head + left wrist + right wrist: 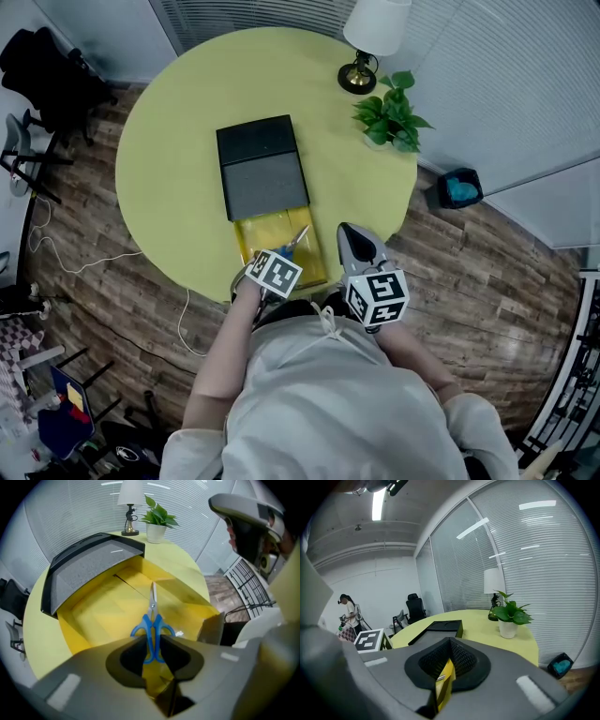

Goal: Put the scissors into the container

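Note:
The container is a black sleeve (pixel 261 167) with a yellow tray (pixel 255 234) pulled out toward me on the round table (pixel 169 131). Blue-handled scissors (pixel 292 246) hang over the tray's near end. In the left gripper view the scissors (pixel 153 620) point away over the yellow tray (pixel 103 611), and my left gripper (pixel 152 651) is shut on their handles. My left gripper (pixel 278 258) sits at the tray's front edge. My right gripper (pixel 352 236) is just right of the tray. In the right gripper view my right gripper (pixel 449 665) is shut on a yellow flap (pixel 445 684).
A table lamp (pixel 366 47) and a potted plant (pixel 392 112) stand at the table's far right. A blue bin (pixel 459 187) is on the floor beyond. Black chairs (pixel 47 75) stand at the left. A person (pixel 349 613) stands far off.

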Action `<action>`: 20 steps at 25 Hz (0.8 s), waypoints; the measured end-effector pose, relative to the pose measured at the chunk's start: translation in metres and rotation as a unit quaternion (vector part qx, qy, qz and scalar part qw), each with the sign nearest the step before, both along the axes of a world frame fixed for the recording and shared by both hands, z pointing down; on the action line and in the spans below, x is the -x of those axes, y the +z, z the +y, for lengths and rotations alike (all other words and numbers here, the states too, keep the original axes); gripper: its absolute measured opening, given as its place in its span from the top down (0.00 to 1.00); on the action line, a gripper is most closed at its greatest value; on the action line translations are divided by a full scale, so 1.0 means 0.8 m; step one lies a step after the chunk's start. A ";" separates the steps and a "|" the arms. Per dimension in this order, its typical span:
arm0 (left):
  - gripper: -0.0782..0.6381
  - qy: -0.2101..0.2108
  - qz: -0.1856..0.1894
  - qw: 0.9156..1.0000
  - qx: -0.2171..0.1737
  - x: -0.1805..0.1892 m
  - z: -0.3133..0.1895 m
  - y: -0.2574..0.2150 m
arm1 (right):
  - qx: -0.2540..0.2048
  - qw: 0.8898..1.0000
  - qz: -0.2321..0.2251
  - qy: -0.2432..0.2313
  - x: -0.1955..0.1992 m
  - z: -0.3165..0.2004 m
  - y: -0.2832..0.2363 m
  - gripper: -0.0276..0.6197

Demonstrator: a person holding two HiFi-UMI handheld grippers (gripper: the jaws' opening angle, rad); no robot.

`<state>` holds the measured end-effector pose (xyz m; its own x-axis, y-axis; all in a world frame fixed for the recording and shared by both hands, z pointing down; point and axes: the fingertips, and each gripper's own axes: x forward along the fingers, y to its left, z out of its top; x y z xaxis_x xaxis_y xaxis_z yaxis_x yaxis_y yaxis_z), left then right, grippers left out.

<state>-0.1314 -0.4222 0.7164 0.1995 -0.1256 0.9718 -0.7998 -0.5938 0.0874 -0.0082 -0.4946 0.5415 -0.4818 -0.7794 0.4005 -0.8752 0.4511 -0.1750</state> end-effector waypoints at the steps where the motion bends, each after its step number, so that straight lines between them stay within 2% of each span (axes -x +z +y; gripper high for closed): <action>1: 0.76 -0.002 0.005 1.000 0.000 0.001 0.000 -0.001 | -0.001 1.000 0.000 -0.002 0.002 0.000 -0.001 0.96; 6: 0.76 -0.046 0.046 0.998 -0.020 0.009 -0.008 -0.021 | -0.002 1.000 0.001 -0.005 0.005 0.002 -0.003 0.96; 8: 0.80 -0.067 0.050 0.995 -0.047 0.018 -0.016 -0.033 | -0.002 1.000 0.001 -0.007 0.006 0.003 -0.003 0.96; 10: 0.88 -0.089 0.056 0.991 -0.084 0.027 -0.027 -0.050 | -0.002 1.000 0.002 -0.010 0.008 0.005 -0.002 0.96; 13: 0.88 -0.118 0.099 0.979 -0.133 0.030 -0.039 -0.083 | -0.006 1.000 0.004 -0.016 0.013 0.007 -0.006 0.96; 16: 0.88 -0.138 0.143 0.960 -0.199 0.030 -0.055 -0.126 | -0.015 1.000 0.006 -0.026 0.023 0.006 -0.014 0.96; 18: 0.88 -0.147 0.170 0.938 -0.265 0.033 -0.068 -0.163 | -0.021 0.999 0.009 -0.034 0.030 0.007 -0.019 0.96; 20: 0.88 -0.159 0.193 0.910 -0.330 0.038 -0.077 -0.200 | -0.027 0.999 0.012 -0.042 0.036 0.009 -0.025 0.96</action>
